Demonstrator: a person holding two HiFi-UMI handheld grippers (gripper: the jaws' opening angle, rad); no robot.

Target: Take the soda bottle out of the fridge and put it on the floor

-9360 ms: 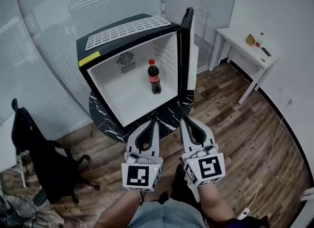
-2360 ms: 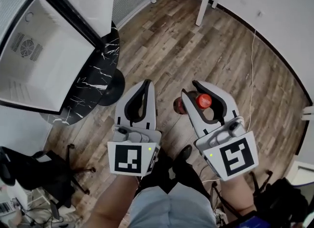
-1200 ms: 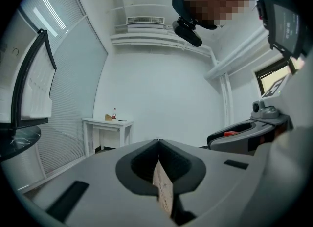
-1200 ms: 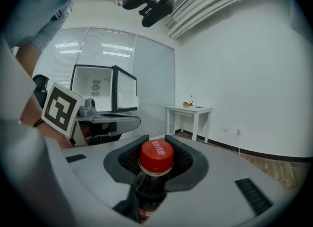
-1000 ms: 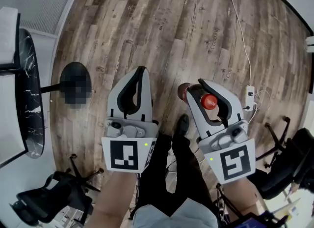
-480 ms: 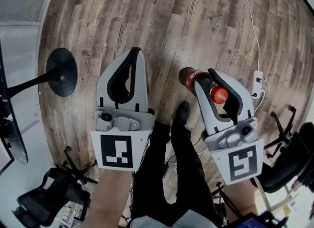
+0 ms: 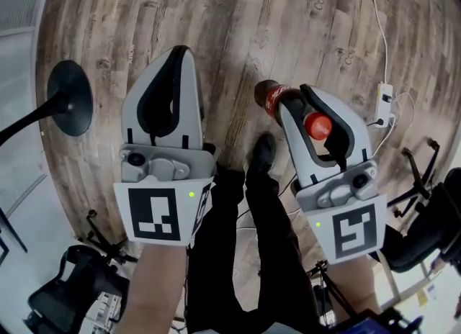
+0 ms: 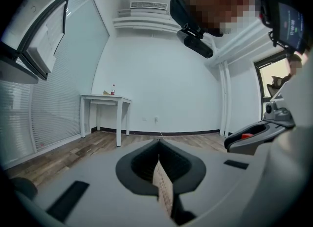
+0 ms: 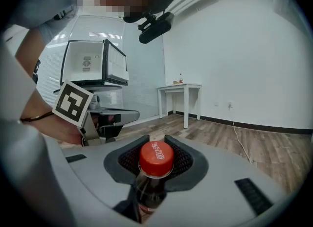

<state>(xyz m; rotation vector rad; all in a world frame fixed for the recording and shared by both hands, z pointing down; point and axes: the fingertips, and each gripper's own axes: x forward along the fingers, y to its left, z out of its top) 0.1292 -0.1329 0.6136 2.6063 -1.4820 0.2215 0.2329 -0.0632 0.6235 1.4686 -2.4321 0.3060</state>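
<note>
The soda bottle (image 7: 272, 98), dark with a red cap and red label, hangs above the wooden floor (image 7: 216, 8). My right gripper (image 7: 298, 101) is shut on its neck. In the right gripper view the red cap (image 9: 156, 158) stands upright in the hollow between the jaws. My left gripper (image 7: 176, 52) is level with the right one, to its left. It is shut with nothing in it, and its jaws meet at the tip (image 8: 159, 145). The open fridge (image 9: 93, 64) stands behind on its table, away from both grippers.
A black pedestal table base (image 7: 68, 97) sits on the floor at left. A power strip (image 7: 384, 95) with a white cable lies at right. Office chairs (image 7: 65, 296) flank the person's legs and shoe (image 7: 261, 154). A white table (image 9: 181, 88) stands by the far wall.
Both grippers have sunk toward the floor, side by side, and the floorboards look nearer. The bottle has stayed in the right gripper's jaws. The left gripper has stayed shut and empty.
</note>
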